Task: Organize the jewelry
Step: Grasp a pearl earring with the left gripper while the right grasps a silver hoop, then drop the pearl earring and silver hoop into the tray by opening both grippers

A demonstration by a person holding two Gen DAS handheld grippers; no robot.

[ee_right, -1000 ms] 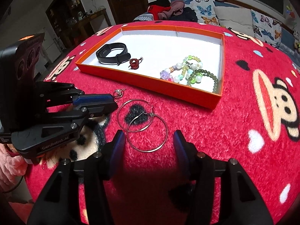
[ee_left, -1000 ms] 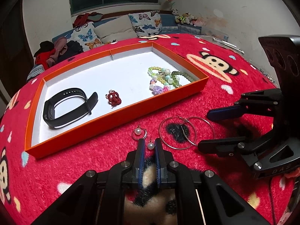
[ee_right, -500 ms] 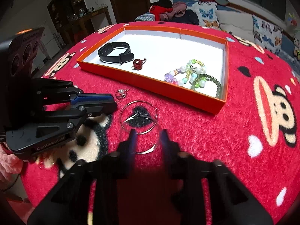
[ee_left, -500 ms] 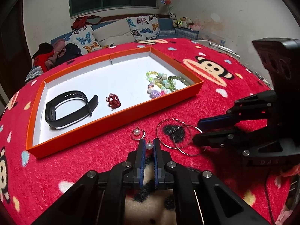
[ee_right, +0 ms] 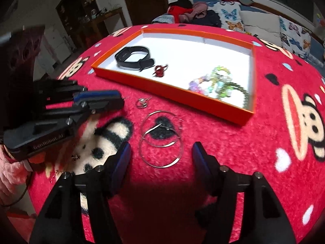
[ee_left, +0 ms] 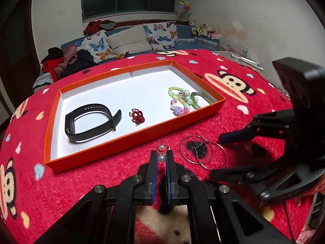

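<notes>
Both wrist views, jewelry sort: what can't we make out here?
- Left hand-held gripper: shut around a pearl earring; actual pinch contact unclear in the left wrist view.
- Bead bracelets: motion-blurred in the right wrist view; count unclear.
- Hoop earrings: overlapping, hooks too fine to tell if tangled.
- Small dark bits on the blanket: too small to identify.

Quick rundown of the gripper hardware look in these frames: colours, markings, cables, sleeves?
Both are matte black linkage frames with silver pivot bolts. The left gripper and the right gripper have blue pads on the inner faces of their fingers. The left body bears pale "GenRobot.AI" lettering, with a thin dark cable trailing below it. A fluffy pink sleeve shows behind it.
</notes>
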